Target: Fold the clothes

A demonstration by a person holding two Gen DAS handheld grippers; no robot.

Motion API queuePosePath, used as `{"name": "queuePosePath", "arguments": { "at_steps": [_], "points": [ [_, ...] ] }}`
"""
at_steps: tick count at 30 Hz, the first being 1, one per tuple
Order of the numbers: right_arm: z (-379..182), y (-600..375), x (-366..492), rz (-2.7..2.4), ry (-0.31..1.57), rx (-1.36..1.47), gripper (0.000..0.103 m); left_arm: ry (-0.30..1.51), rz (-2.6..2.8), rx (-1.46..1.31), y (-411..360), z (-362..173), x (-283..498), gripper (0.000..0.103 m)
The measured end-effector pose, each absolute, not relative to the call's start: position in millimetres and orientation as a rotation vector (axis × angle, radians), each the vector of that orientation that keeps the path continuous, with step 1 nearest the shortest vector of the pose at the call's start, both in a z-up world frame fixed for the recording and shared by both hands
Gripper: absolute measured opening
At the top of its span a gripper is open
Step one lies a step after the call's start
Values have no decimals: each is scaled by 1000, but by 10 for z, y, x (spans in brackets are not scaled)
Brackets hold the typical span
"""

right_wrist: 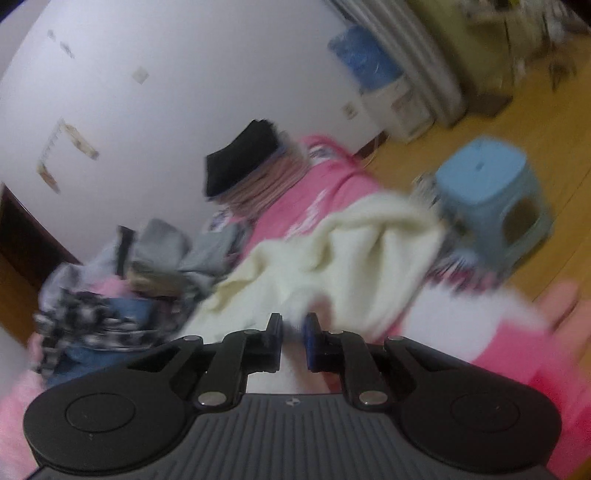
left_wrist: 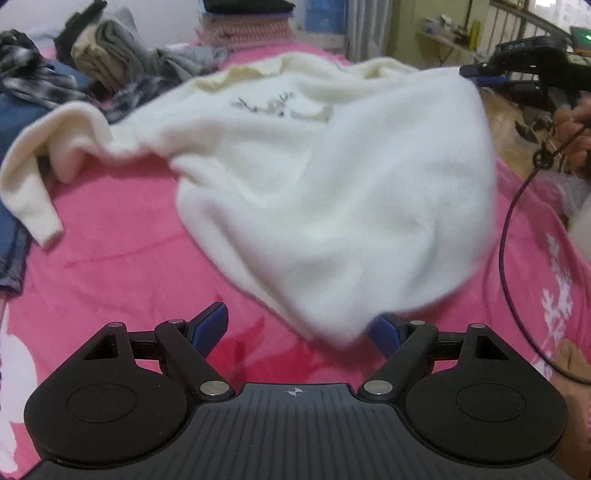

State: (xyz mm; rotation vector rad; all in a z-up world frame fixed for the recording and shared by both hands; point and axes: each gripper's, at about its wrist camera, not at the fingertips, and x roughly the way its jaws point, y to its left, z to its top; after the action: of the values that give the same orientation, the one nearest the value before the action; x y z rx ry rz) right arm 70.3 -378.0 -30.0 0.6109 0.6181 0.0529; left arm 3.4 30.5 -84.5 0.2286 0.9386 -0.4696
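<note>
Nearest to me, the left gripper (left_wrist: 295,325) hangs low over the pink bedspread (left_wrist: 122,266), its jaws spread wide with nothing clamped between them; the bottom edge of the cream sweater (left_wrist: 332,192) droops just in front of its blue pads and brushes close to the right-hand one, though the blur keeps me from saying whether it touches. The sweater is the thing to steer by. Most of it is lifted off the bedspread, bulging like a sail, with a small embroidered deer (left_wrist: 266,105) near the collar. One sleeve (left_wrist: 33,192) trails off to the sweater's left and lies on the bedspread. Its upper right corner is pinched up high by the right gripper (left_wrist: 476,72), whose jaws are drawn nearly together on the cloth; in that gripper's own view the right gripper (right_wrist: 293,341) shows a narrow gap with pale knit bunched between and beyond the pads. A hand (left_wrist: 576,133) grips its handle, and a dark cable (left_wrist: 506,236) loops down to the sweater's right.

Left of the sleeve lie blue jeans (left_wrist: 14,236). Beyond the sweater sits a heap of unfolded clothes (left_wrist: 110,62), grey and checked, and further back a folded stack (left_wrist: 247,18) topped in black. Off the bed, on the wooden floor past the sweater's far side, stands a light blue stool (right_wrist: 491,192).
</note>
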Motion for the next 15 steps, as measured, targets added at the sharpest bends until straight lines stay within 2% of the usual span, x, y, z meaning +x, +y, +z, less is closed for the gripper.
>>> {"name": "queuePosePath", "arguments": {
  "at_steps": [3, 4, 5, 7, 11, 15],
  "points": [
    [-549, -3618, 826, -27, 733, 354, 16, 983, -500, 170, 386, -864, 56, 82],
    [-674, -3553, 879, -46, 788, 283, 21, 994, -509, 133, 432, -861, 63, 82],
    [-740, -3518, 893, -69, 816, 251, 31, 1006, -520, 94, 484, -855, 73, 82],
    [-808, -3488, 883, -105, 844, 234, 41, 1030, -539, 17, 588, -845, 92, 82],
    [-577, -3528, 682, -126, 755, 315, 42, 1063, -515, -96, 784, -854, 149, 82],
    [-146, -3349, 459, -91, 595, 256, 43, 1074, -437, -217, 996, -889, 236, 82]
  ]
}}
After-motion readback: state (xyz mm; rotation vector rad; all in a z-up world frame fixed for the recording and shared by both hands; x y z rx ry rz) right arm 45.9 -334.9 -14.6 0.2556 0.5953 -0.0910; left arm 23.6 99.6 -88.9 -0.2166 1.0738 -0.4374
